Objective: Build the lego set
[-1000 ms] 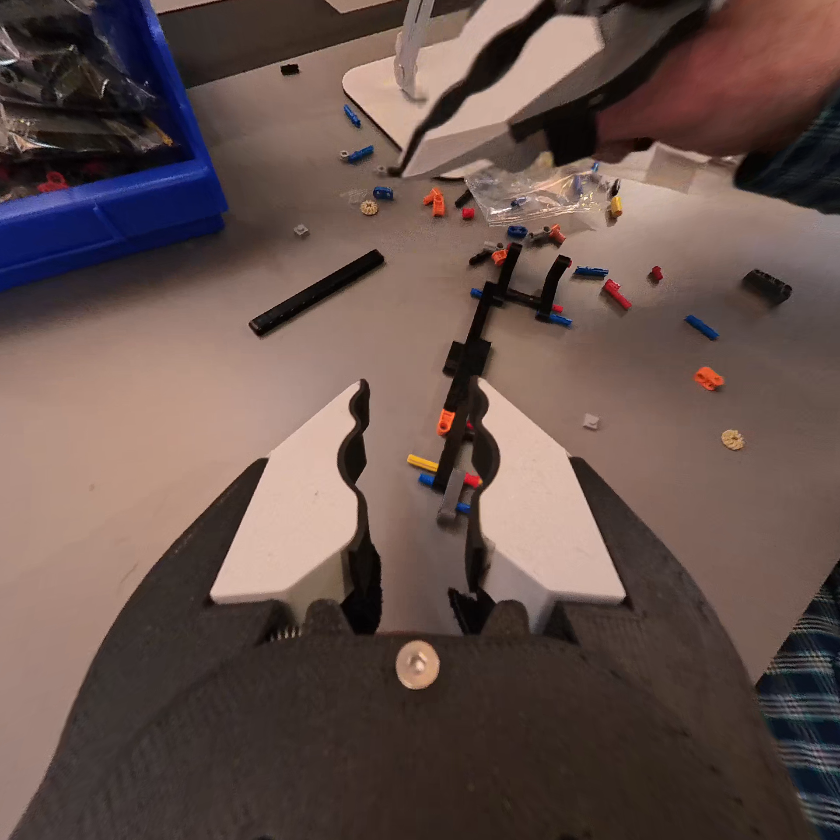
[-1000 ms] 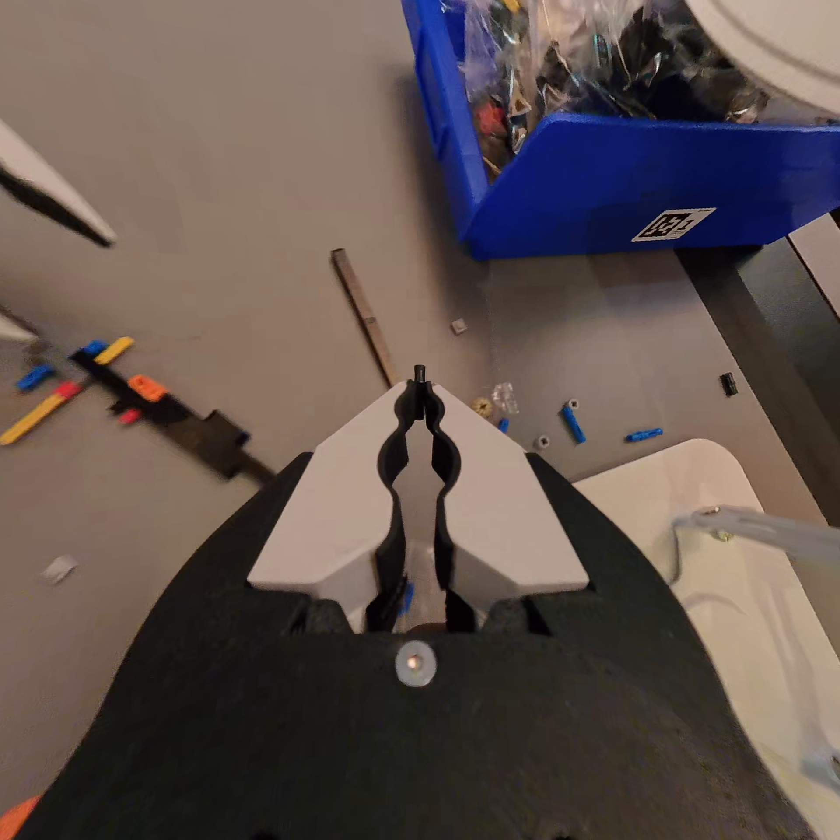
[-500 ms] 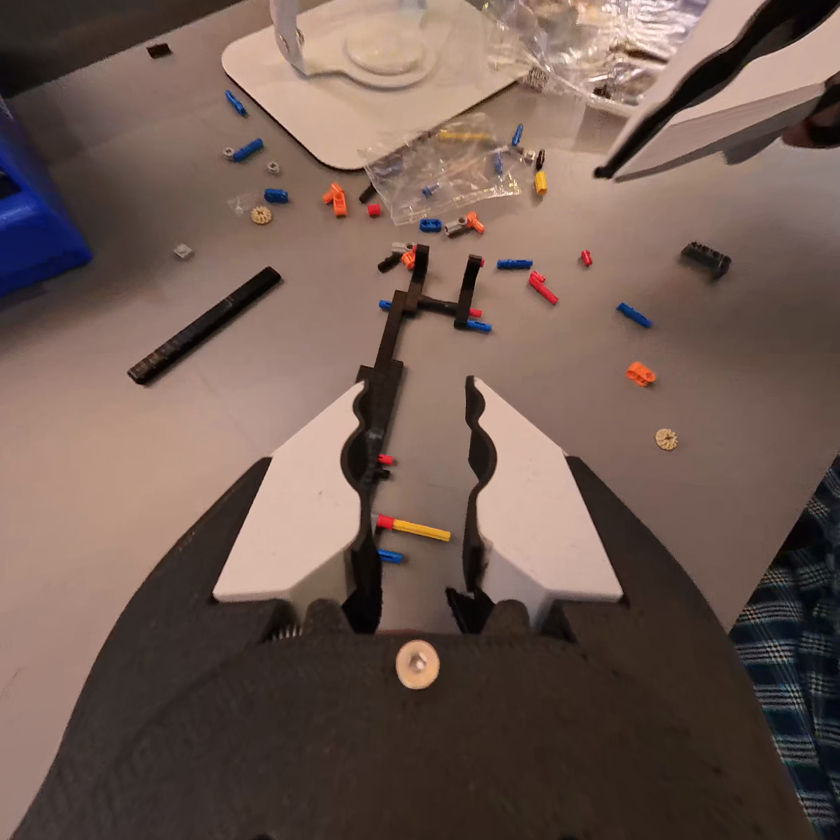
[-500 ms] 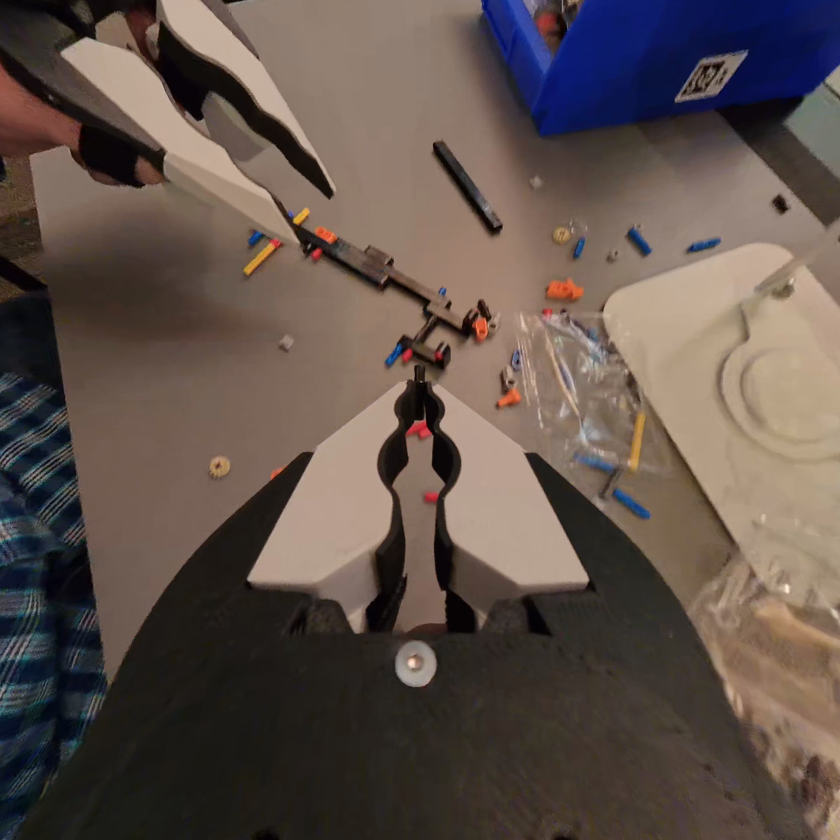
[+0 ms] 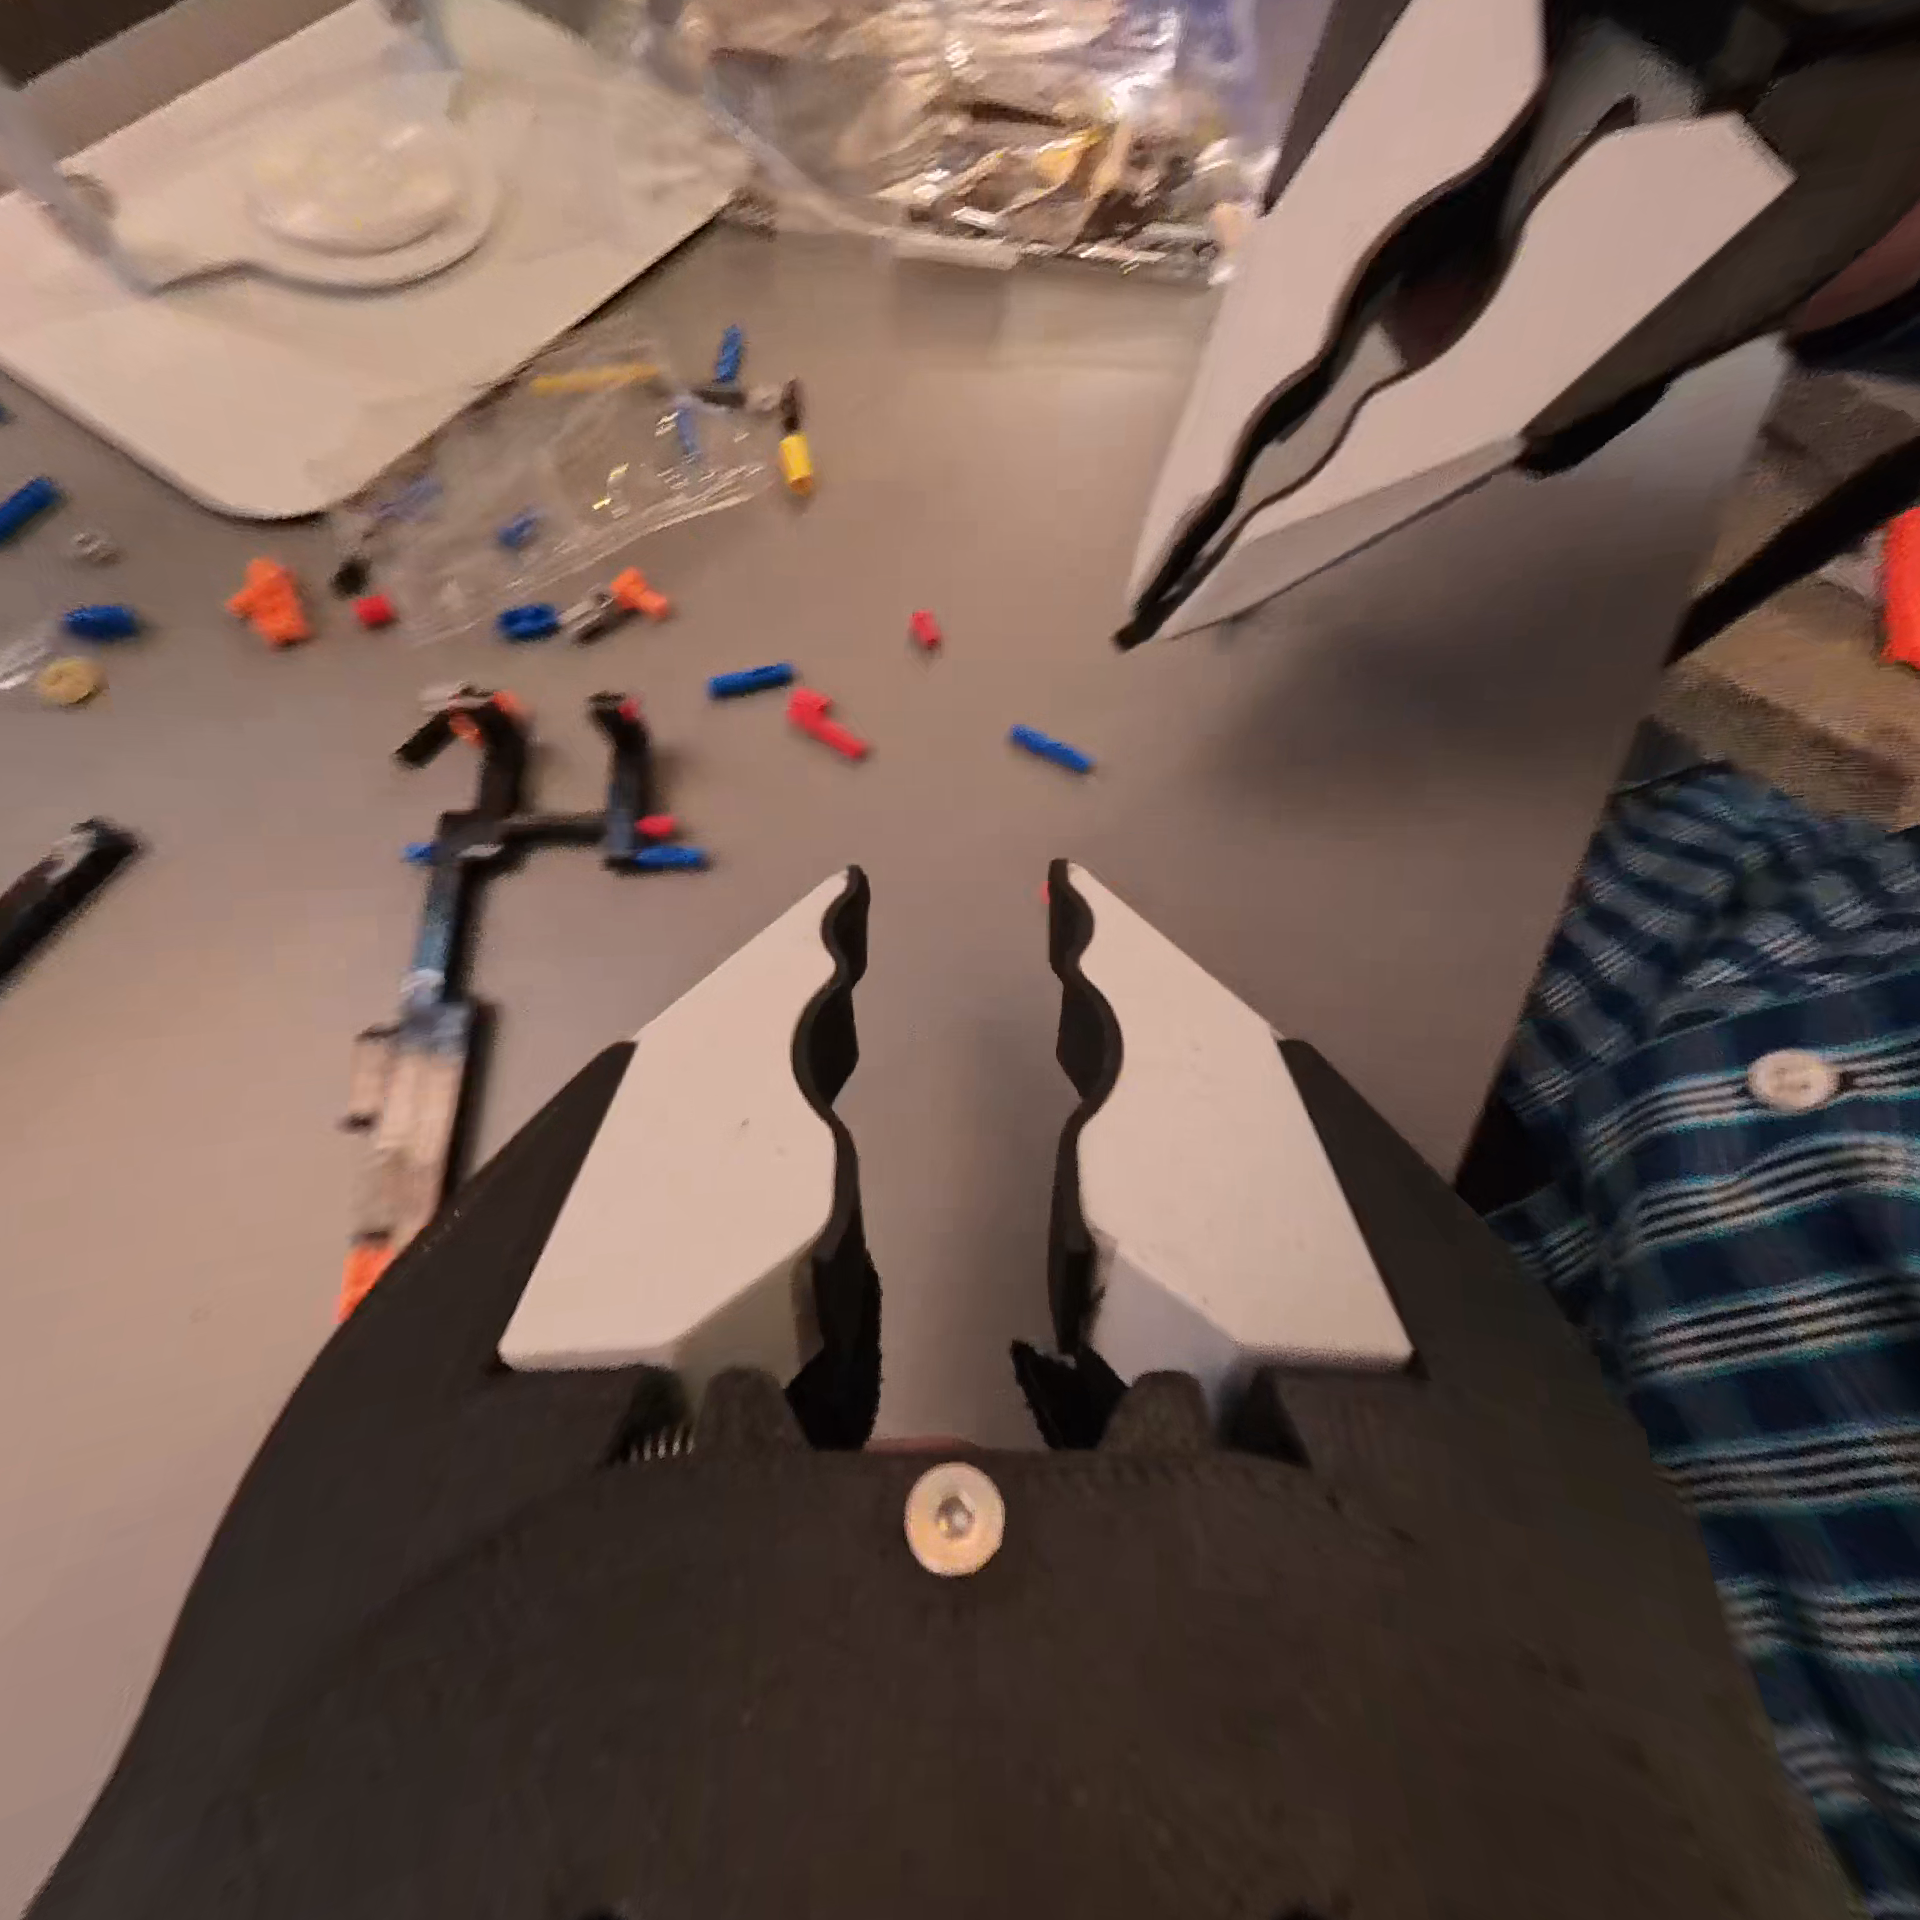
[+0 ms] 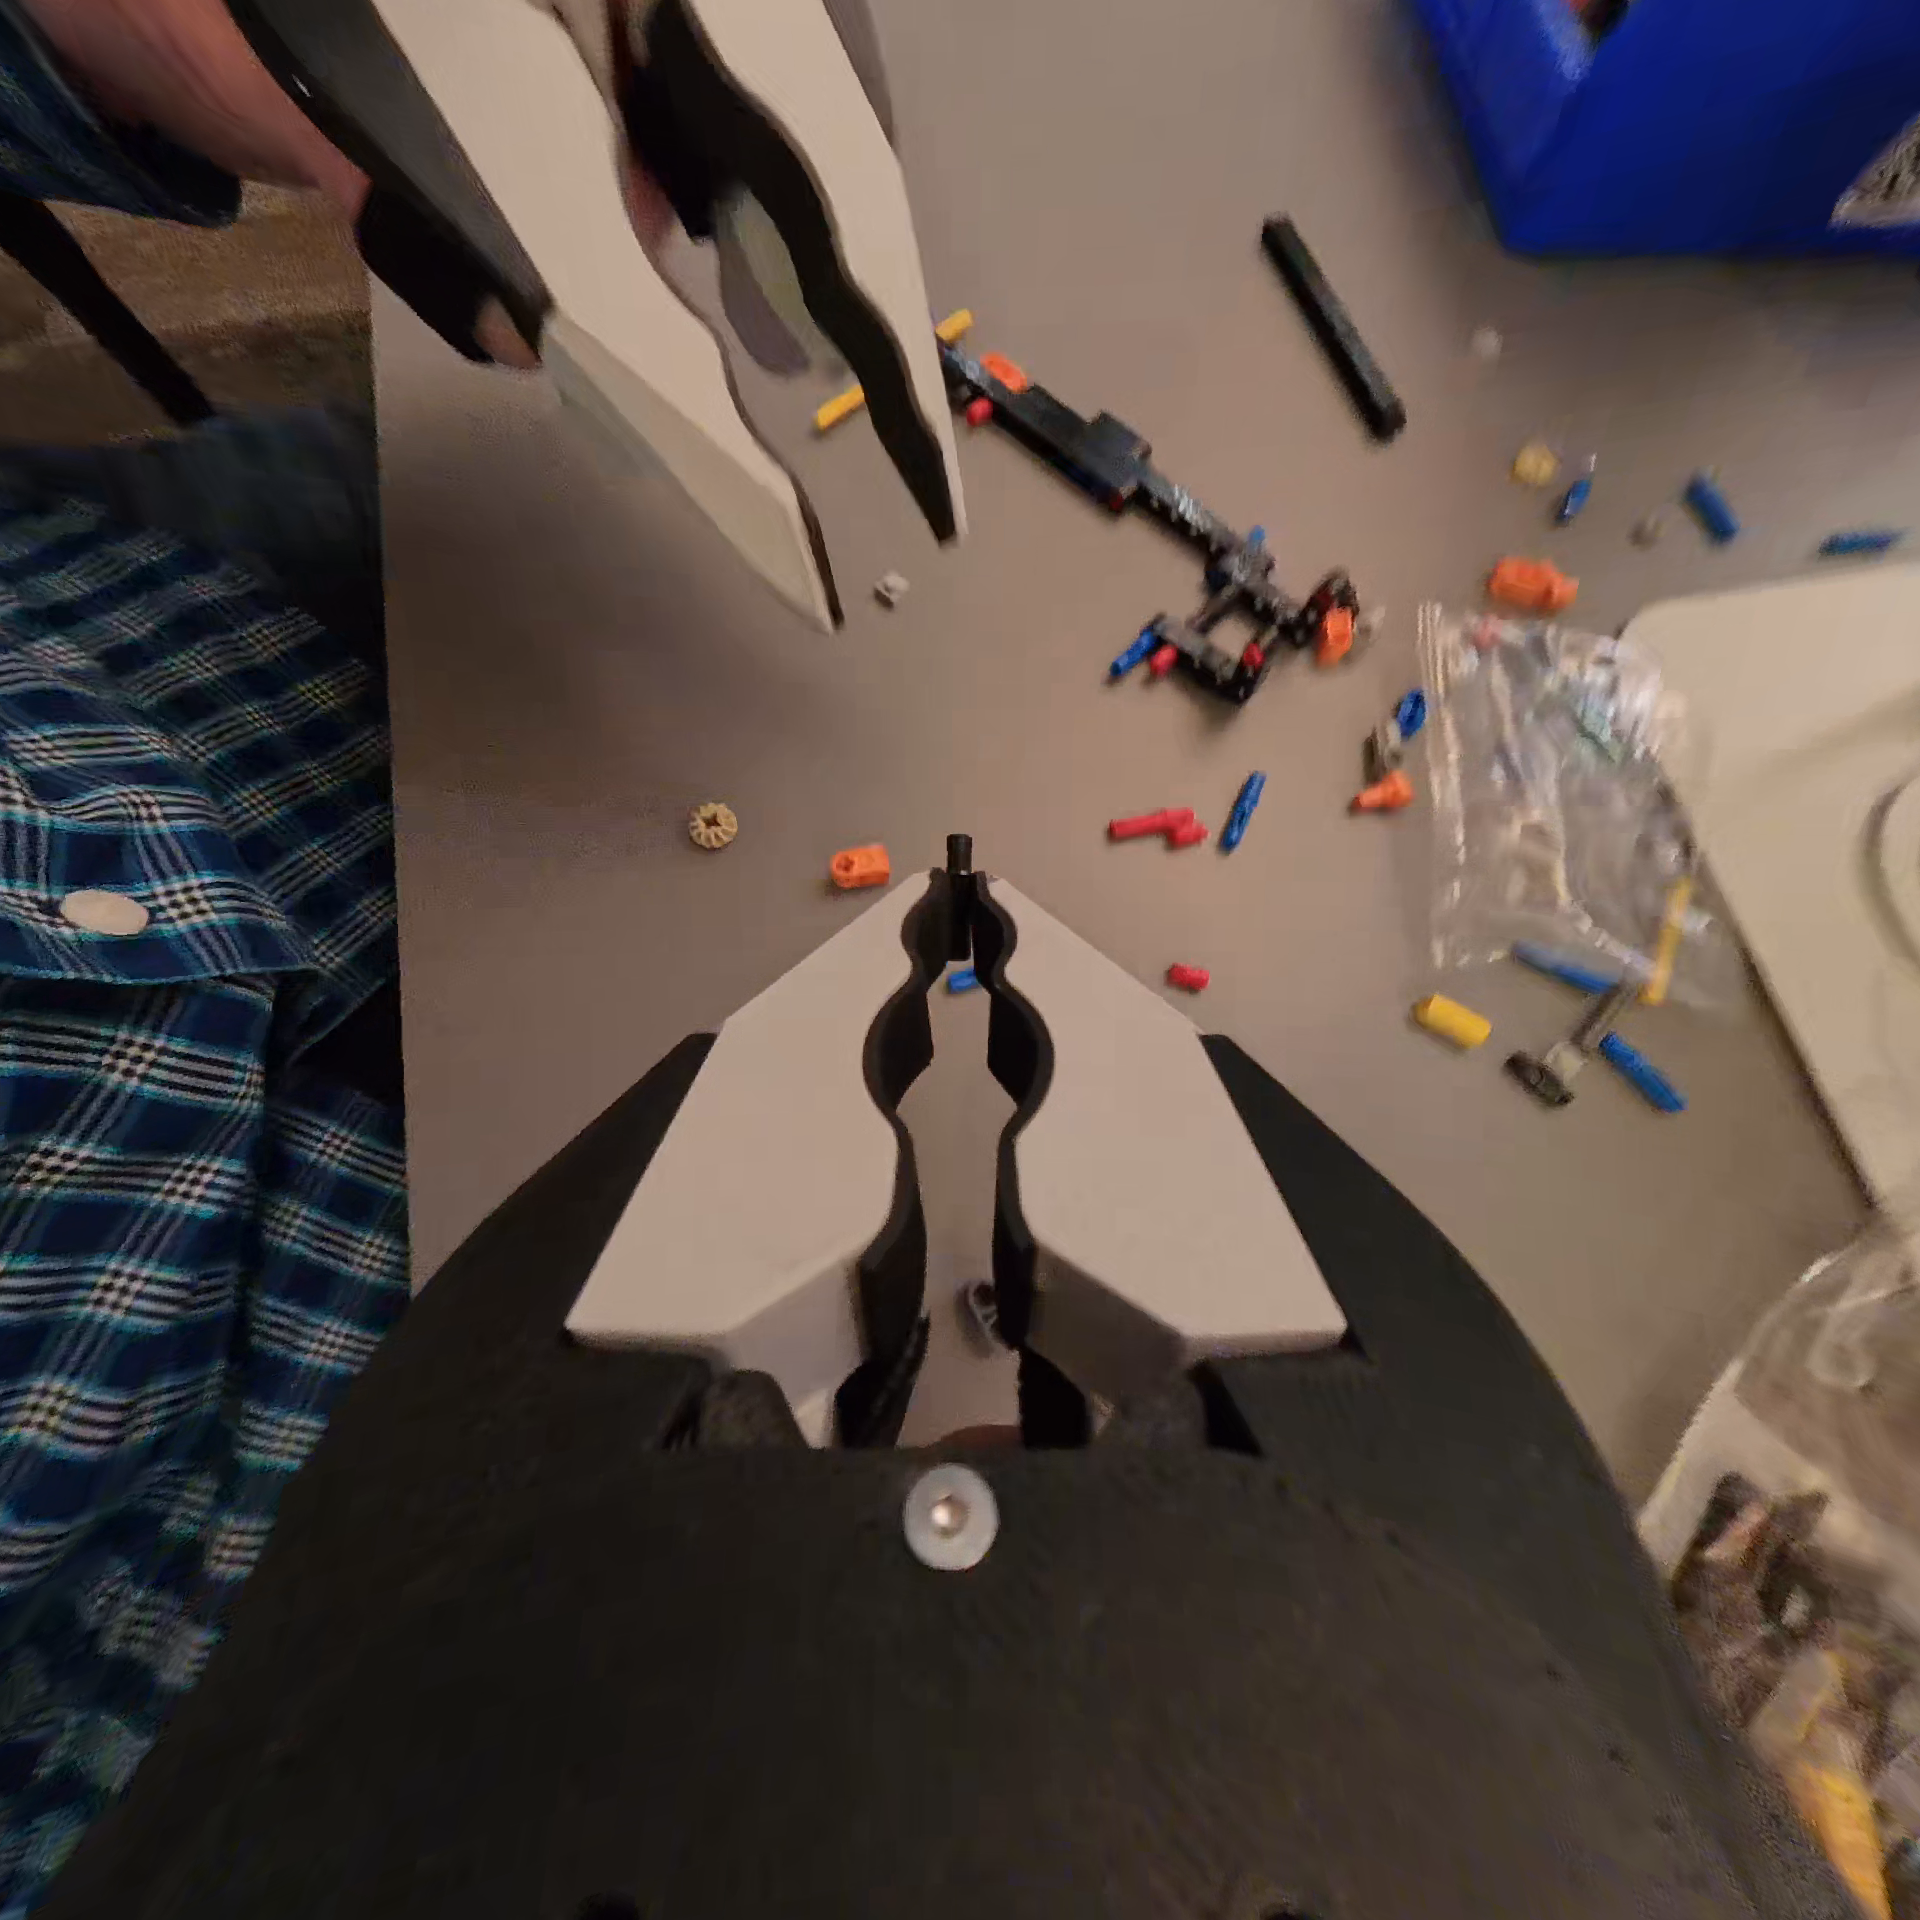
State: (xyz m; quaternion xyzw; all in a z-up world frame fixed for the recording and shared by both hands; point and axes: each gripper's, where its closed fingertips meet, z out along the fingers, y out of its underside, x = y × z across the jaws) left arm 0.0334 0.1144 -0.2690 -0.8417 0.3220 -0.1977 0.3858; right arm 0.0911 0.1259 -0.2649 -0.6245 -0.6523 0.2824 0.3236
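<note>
Right hand-held gripper closed on a small black pin, tip protruding past the fingertips, held above the grey surface. Left hand-held gripper open and empty, jaws parted over bare surface, just right of the assembly. Assembly: a long black beam with a forked end, studded with blue, red and orange pins, lying flat and unrestrained; seen in the right wrist view well ahead of the pin, beyond the loose parts.

Loose parts scattered around: orange connector, tan gear, red axle pin, blue pin, yellow bush, clear bag with further pieces, black beam, blue bin at the far corner.

Likely hazards, as judged:
- Thin purchase on the pin, gripped only at the extreme tips; possible twist or ejection under insertion force.
- Assembly not pinned down; likely to slide or pivot on the smooth surface when pushed, unless braced first by the open left hand-held gripper.
- Misalignment of pin and hole; small target, view blurred, hole position not discernible here.
- Sweep of either hand-held gripper through the loose parts; pieces knocked toward the surface edge beside the plaid shirt.
</note>
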